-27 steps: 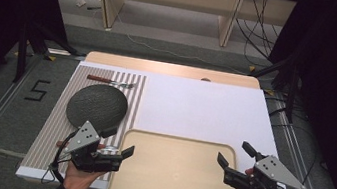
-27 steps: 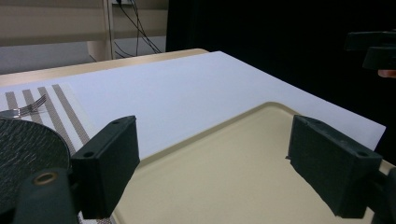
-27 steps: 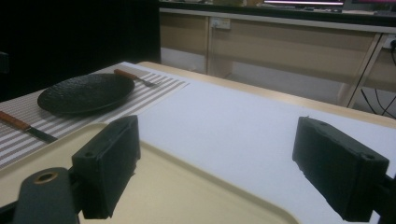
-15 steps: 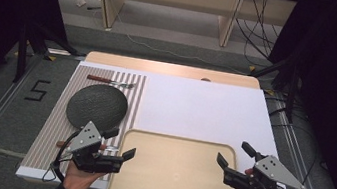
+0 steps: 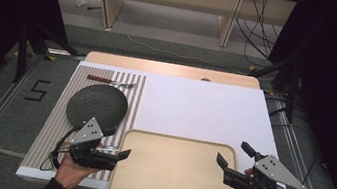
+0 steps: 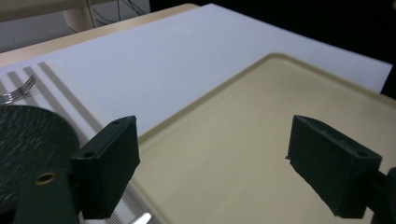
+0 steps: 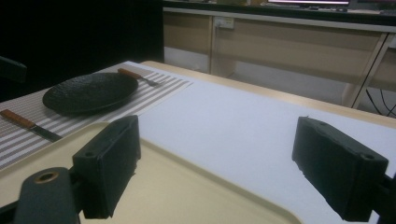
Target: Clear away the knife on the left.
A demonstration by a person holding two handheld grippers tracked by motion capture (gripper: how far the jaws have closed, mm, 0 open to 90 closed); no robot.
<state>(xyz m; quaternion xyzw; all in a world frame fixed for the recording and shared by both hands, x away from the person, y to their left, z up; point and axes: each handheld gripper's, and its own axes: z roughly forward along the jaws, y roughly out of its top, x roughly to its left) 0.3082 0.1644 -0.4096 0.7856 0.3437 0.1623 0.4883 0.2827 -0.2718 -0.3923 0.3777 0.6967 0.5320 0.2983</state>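
A beige tray lies at lower centre of the worktop. The left gripper and right gripper flank it, jaws wide apart, holding nothing.

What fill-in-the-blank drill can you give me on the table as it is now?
1. The plate sits on the ____ mat.
2. The fork lies ____ the plate, farther from the person.
3. Both grippers, left and right, are ____.
4. The tray holds ____.

Answers: striped; beyond; open; nothing
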